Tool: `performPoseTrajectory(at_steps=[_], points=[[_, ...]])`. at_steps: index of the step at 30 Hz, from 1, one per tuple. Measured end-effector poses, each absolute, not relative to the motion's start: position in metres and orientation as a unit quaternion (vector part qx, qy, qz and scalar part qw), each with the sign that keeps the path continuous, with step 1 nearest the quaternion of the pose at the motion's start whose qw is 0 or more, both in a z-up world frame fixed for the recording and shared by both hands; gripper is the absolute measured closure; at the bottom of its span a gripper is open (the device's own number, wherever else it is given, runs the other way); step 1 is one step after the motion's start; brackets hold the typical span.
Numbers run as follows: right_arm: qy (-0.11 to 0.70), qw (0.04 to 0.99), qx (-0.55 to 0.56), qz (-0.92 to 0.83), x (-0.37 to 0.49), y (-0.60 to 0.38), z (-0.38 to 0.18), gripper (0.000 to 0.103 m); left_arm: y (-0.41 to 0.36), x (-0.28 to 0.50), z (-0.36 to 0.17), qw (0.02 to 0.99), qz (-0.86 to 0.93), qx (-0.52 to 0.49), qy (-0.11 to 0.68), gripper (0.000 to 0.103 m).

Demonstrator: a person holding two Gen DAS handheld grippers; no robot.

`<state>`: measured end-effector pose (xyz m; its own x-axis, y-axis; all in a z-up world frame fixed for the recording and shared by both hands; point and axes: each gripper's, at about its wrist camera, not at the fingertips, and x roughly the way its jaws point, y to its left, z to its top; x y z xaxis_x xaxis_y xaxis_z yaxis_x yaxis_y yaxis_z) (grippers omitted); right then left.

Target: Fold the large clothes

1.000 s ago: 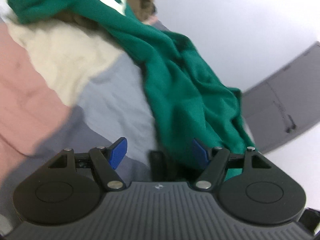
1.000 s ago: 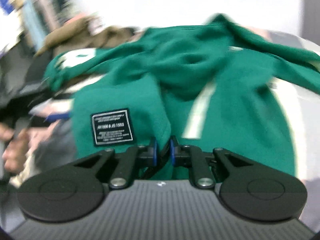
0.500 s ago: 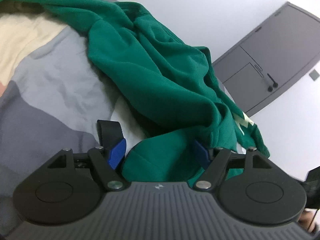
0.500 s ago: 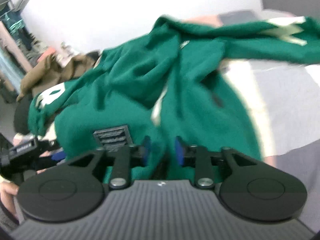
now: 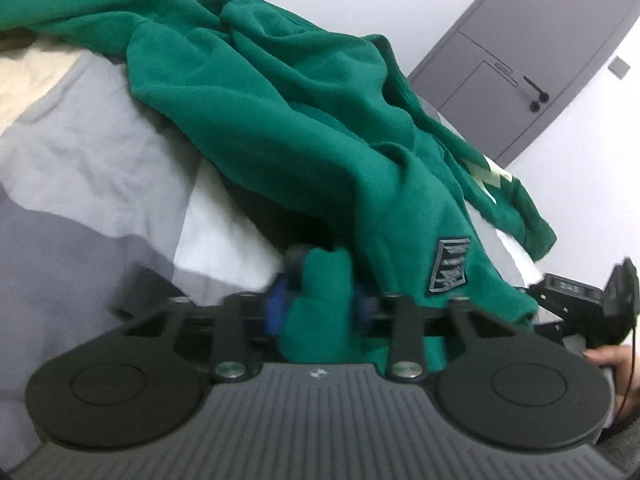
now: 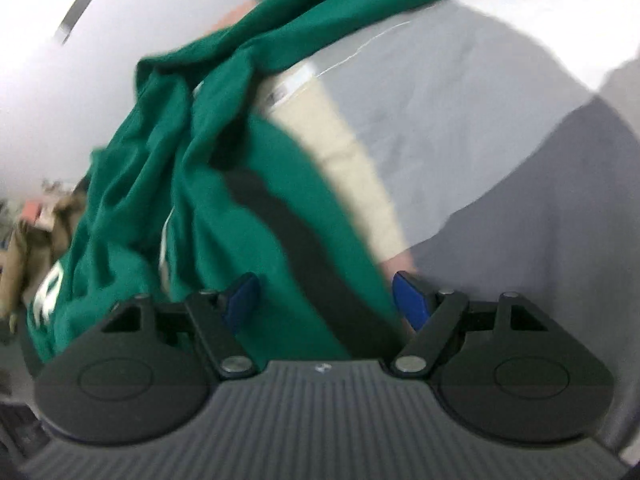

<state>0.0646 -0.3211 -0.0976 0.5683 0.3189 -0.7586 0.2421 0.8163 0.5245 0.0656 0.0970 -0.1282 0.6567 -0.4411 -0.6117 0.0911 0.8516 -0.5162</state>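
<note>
While bunching on the bedspread [image 5: 100, 152], green sweatshirt [image 5: 288, 120] being pinched by just-closing left gripper [image 5: 318, 306]; right gripper [image 6: 326, 298] just spreading, gripping nothing.

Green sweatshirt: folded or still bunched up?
Bunched, not folded. The green sweatshirt lies crumpled in loose ridges across the bedspread; the left gripper pinches a wad of its edge.

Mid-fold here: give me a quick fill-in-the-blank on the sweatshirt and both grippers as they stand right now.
1. The left gripper is pinching a fold of the ____ sweatshirt.
2. The right gripper has its jaws ____, pads off the cloth.
3. The sweatshirt lies on a bedspread of grey, cream and ____ patches.
4. Behind the bed stands a grey ____.

Missing words: green; open; white; door
</note>
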Motion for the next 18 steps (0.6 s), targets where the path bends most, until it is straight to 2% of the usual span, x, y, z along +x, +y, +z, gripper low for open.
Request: performPoseTrajectory(at_steps=[2, 3, 6, 9, 14, 18], points=[[0.467, 0.835, 0.289, 0.035, 0.064, -0.312, -0.098, 0.026, 0.098, 0.055, -0.122, 0.878, -0.143, -0.239, 0.389, 0.086], [0.466, 0.836, 0.287, 0.039, 0.064, -0.309, -0.097, 0.03, 0.102, 0.047, -0.117, 0.876, -0.142, -0.252, 0.385, 0.088], [0.462, 0.835, 0.293, 0.06, 0.06, -0.306, -0.09, 0.081, 0.124, 0.022, -0.1, 0.866, -0.139, -0.312, 0.365, 0.09], [0.437, 0.857, 0.263, 0.078, 0.044, -0.302, -0.064, 0.094, 0.147, -0.002, -0.085, 0.853, -0.134, -0.363, 0.351, 0.092], [0.379, 0.889, 0.237, 0.103, 0.013, -0.301, -0.007, 0.096, 0.187, -0.039, -0.063, 0.838, -0.103, -0.406, 0.349, 0.093], [0.384, 0.892, 0.22, 0.095, 0.001, -0.305, 0.015, 0.096, 0.207, -0.053, -0.054, 0.838, -0.047, -0.385, 0.383, 0.093]])
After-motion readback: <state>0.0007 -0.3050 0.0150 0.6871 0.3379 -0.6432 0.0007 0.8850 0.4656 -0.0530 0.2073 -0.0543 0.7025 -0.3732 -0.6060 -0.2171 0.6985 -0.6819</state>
